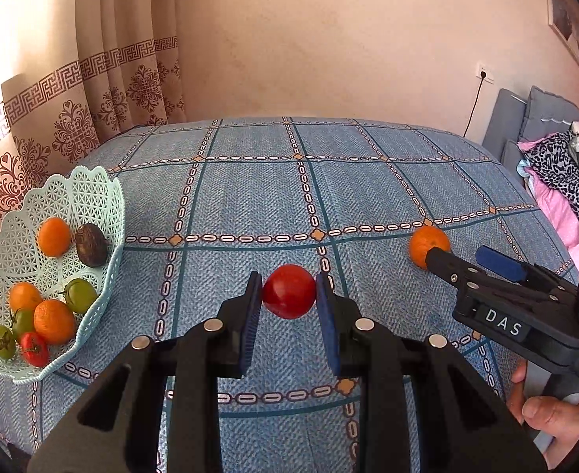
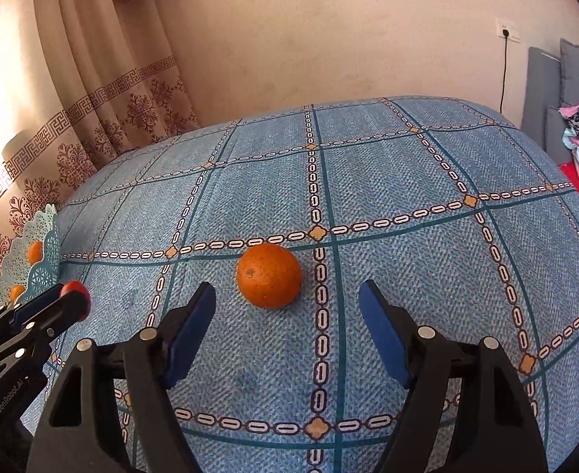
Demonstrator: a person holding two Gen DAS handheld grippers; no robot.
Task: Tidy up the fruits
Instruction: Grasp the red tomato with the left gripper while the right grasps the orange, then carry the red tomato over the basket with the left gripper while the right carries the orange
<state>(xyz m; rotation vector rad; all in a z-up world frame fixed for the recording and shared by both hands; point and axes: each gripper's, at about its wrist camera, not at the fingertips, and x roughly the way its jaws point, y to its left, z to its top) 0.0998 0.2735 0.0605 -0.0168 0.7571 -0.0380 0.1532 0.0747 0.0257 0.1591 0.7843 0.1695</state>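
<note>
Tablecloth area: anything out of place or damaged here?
Nothing damaged or spilled. Two fruits lie outside the basket: a red tomato between the left claw pads, and an orange ahead of the open right claw.

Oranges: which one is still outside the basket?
The orange lying alone on the blue tablecloth, just ahead of the open right gripper. The other three sit inside the mint basket.

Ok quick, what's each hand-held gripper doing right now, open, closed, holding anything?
Left hand-held gripper: closed on the red tomato, pads touching both sides.
Right hand-held gripper: open, holding nothing, the orange just ahead on the tablecloth.
</note>
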